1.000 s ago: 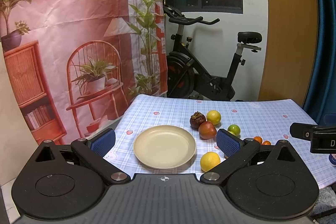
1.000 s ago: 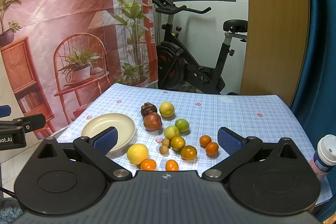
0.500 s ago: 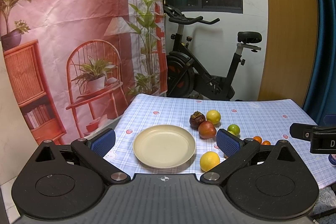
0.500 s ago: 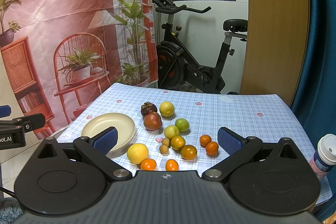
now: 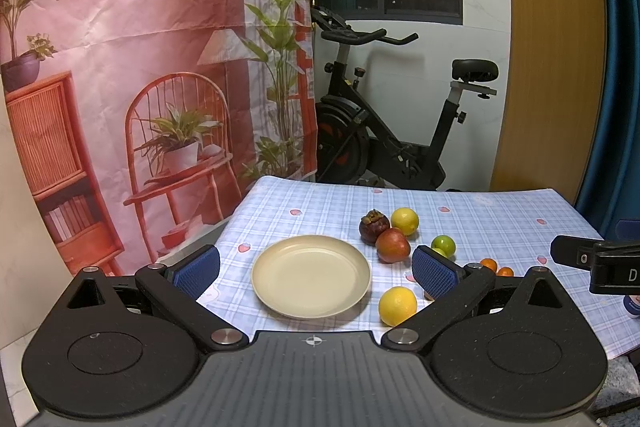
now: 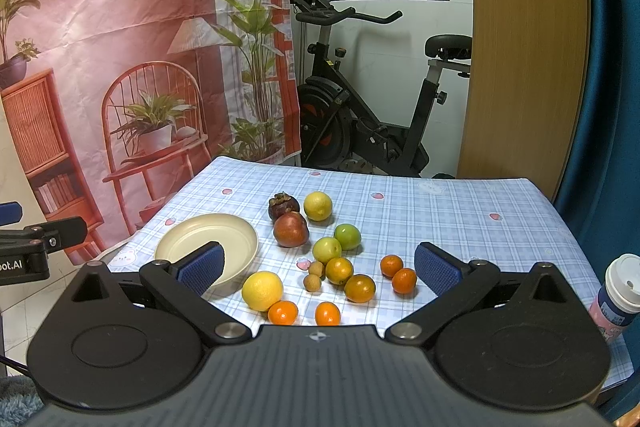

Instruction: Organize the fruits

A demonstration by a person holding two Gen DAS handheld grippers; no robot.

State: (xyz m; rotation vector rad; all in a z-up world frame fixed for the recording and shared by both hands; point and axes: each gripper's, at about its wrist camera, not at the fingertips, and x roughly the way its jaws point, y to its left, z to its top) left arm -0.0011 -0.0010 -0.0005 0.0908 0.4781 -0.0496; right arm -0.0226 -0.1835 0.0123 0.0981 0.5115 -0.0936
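Observation:
A cream plate [image 5: 311, 281] [image 6: 208, 247] lies empty on the checked tablecloth. Beside it lie a mangosteen [image 6: 283, 206], a red apple [image 6: 291, 229], two lemons [image 6: 317, 205] [image 6: 262, 290], two green fruits [image 6: 347, 236], several small oranges [image 6: 339, 270] and two longans [image 6: 312, 283]. My left gripper [image 5: 316, 269] is open and empty, hovering over the near edge with the plate between its fingers. My right gripper [image 6: 318, 265] is open and empty above the fruit cluster.
A pink paper cup [image 6: 618, 289] stands at the table's right edge. An exercise bike [image 6: 360, 131] stands behind the table, a printed backdrop [image 6: 120, 67] to the left. The table's near edge is under both grippers.

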